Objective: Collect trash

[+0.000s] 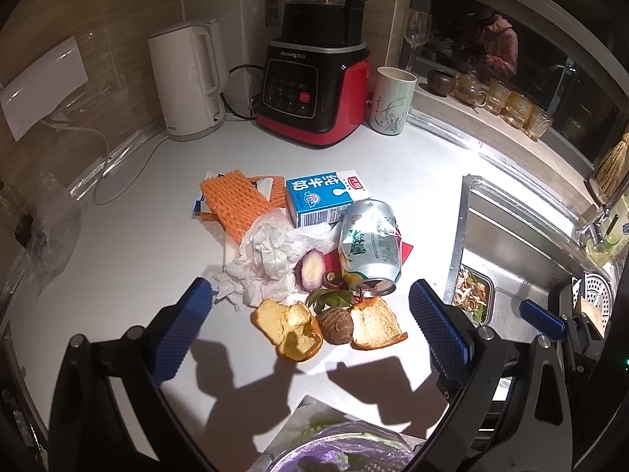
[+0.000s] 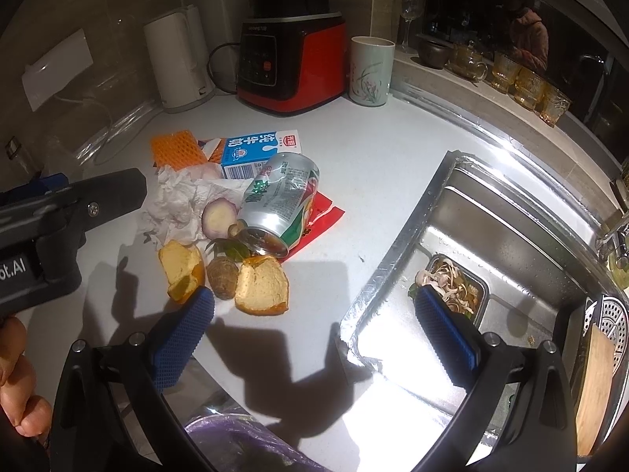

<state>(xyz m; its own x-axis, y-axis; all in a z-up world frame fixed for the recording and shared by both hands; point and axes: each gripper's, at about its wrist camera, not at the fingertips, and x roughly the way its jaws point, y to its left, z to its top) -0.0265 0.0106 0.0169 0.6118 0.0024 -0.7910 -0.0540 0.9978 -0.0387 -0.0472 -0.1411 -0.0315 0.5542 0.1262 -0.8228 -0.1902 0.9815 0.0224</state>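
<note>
A heap of trash lies on the white counter: a tipped drink can (image 1: 369, 247) (image 2: 281, 204), a blue milk carton (image 1: 324, 198) (image 2: 255, 151), orange foam netting (image 1: 236, 202) (image 2: 175, 149), crumpled tissue (image 1: 267, 263) (image 2: 177, 200), orange peels (image 1: 291, 330) (image 2: 261, 285), a taro (image 1: 336, 326) (image 2: 223, 273), a cut purple root (image 1: 310, 269) (image 2: 218, 216), green leaves (image 1: 330, 299) and a red wrapper (image 2: 322, 216). My left gripper (image 1: 310, 306) hangs open just in front of the peels. My right gripper (image 2: 314, 303) is open too, over the counter beside the sink. A purple-lined bin (image 1: 346, 452) (image 2: 236, 444) sits below.
A white kettle (image 1: 188, 78), a red blender (image 1: 314, 86) and a patterned cup (image 1: 393, 100) stand at the back. The steel sink (image 2: 491, 236) on the right holds a strainer of scraps (image 2: 452, 283). Glasses line the window sill (image 1: 507, 102). A hand (image 2: 15, 385) holds the left gripper.
</note>
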